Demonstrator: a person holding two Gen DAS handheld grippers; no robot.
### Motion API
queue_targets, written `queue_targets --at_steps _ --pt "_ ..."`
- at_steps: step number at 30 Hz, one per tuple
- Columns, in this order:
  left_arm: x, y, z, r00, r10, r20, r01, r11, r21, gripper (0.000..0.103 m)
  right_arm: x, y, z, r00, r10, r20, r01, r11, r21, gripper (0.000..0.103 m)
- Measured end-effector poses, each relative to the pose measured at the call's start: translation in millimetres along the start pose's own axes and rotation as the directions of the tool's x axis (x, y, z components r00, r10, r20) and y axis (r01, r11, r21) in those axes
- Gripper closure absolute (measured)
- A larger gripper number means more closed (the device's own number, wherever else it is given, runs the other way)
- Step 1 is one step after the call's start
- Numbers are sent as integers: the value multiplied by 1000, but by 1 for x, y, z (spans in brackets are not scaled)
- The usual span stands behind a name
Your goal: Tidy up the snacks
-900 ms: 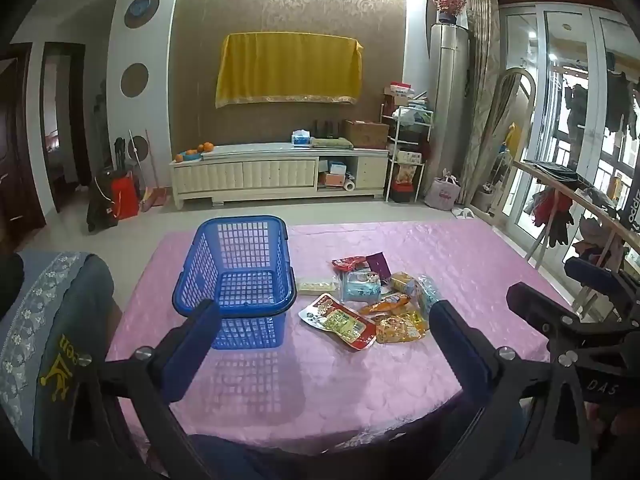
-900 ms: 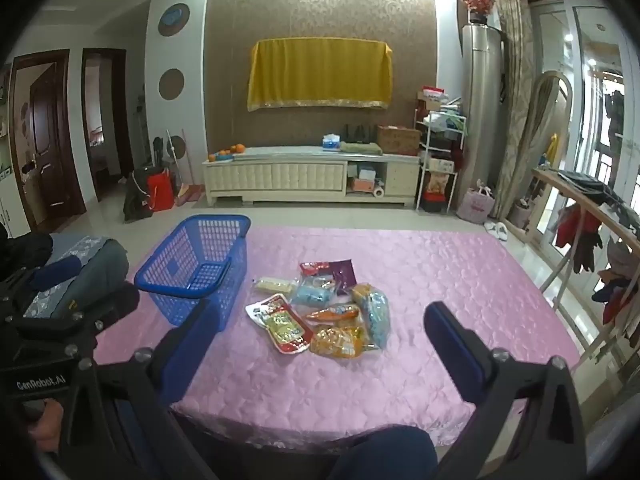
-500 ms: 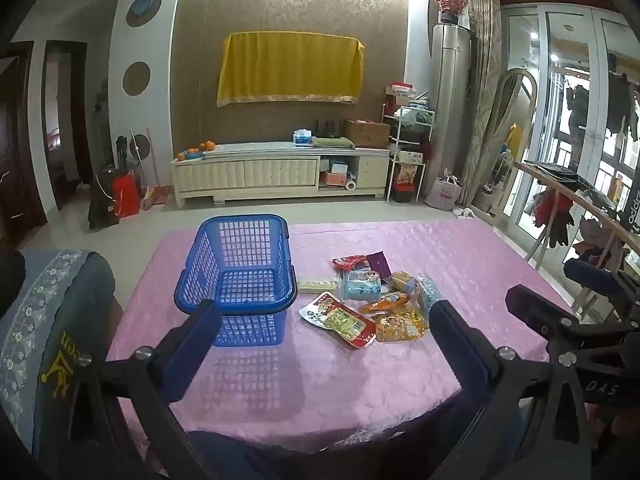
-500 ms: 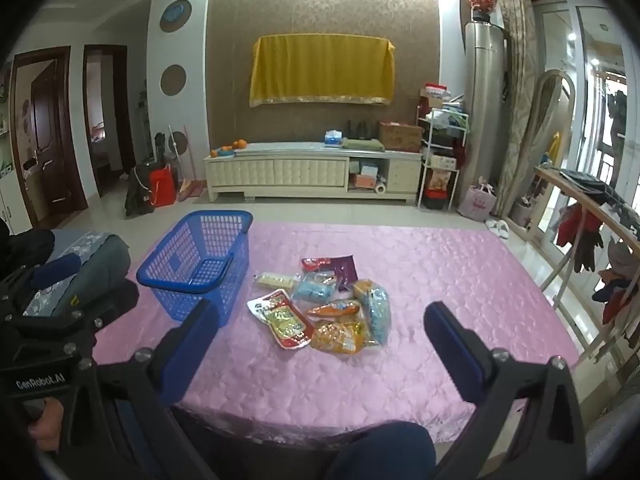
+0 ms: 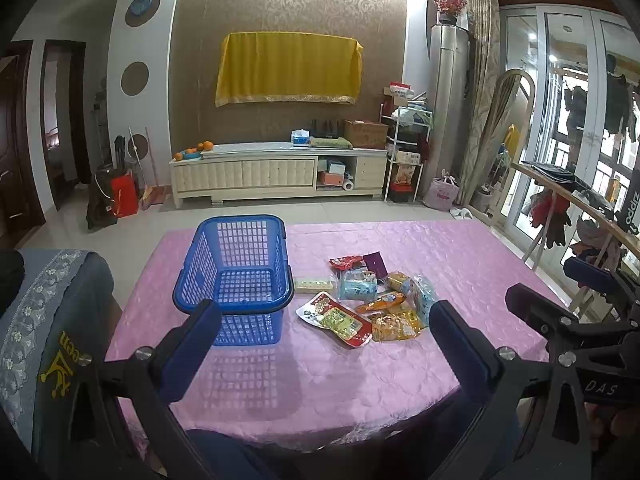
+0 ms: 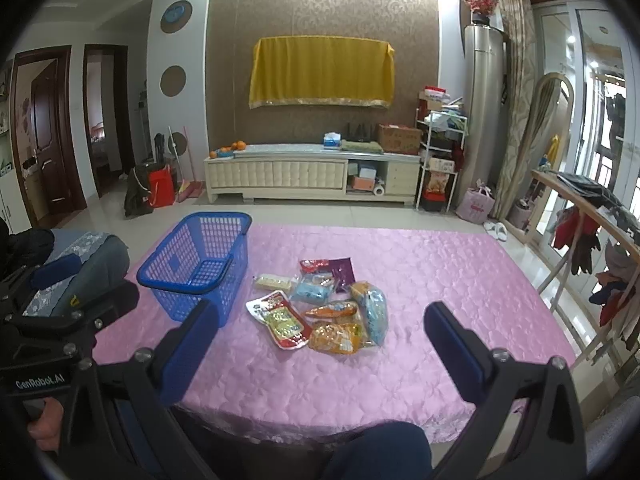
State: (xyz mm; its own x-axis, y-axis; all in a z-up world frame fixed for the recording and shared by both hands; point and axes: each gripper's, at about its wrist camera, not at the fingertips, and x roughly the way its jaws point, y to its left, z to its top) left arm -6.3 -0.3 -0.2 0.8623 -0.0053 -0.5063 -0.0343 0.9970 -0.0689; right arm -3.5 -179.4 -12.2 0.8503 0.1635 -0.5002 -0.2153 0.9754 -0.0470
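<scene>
Basket long axis away from camera, snacks rightward.

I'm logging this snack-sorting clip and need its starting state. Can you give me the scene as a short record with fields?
surface: table with pink cloth
container: blue basket, upright, nothing visible inside
snacks: pile of packets on the cloth, right of the basket, none in it
nearest packet: red-edged pouch
left gripper: open, holding nothing, short of the table
right gripper: open, holding nothing
progress: no snack sorted yet
</scene>
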Motion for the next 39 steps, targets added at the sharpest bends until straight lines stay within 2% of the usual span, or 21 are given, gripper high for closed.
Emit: queue_targets --at_steps 39 --pt "-1 0 -4 1000 9 -15 -9 1000 -7 0 -1 0 -3 1000 9 -16 -9 1000 -1 0"
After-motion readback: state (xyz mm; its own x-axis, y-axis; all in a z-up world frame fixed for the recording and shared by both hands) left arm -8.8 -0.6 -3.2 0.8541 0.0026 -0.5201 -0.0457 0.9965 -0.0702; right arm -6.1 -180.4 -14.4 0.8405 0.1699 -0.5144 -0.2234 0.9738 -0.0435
